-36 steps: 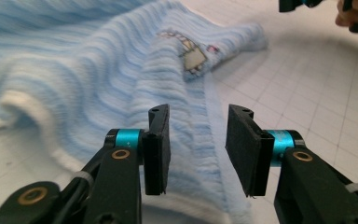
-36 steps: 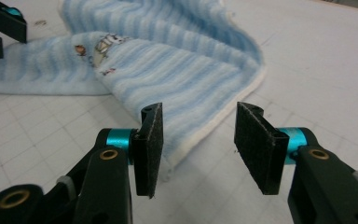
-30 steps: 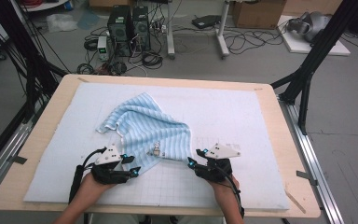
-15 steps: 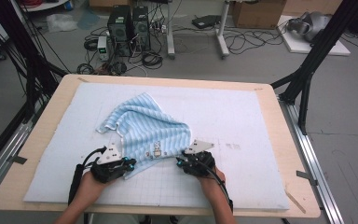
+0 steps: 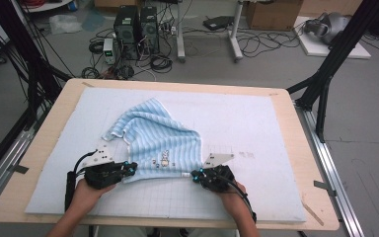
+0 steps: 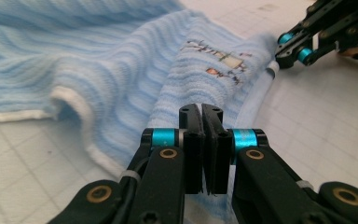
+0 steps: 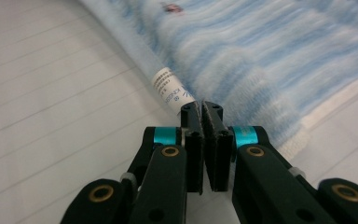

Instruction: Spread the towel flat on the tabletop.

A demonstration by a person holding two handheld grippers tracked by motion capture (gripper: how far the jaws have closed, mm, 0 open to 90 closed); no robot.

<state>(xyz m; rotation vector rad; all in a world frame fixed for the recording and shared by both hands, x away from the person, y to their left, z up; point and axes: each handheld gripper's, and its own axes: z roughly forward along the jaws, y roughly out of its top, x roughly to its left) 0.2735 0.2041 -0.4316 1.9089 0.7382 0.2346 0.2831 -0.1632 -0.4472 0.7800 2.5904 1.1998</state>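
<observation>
Gripping the towel [image 5: 160,143] at both near corners, left gripper [image 6: 201,116] and right gripper [image 7: 201,114] clamped on its hem, I judge spreading comes next. It lies crumpled mid-table [image 5: 276,148]; I should pull apart evenly, keeping the hem low.

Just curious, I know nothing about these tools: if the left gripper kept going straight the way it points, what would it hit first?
Probably the striped towel: the left gripper is shut right at its edge and points across it.
</observation>
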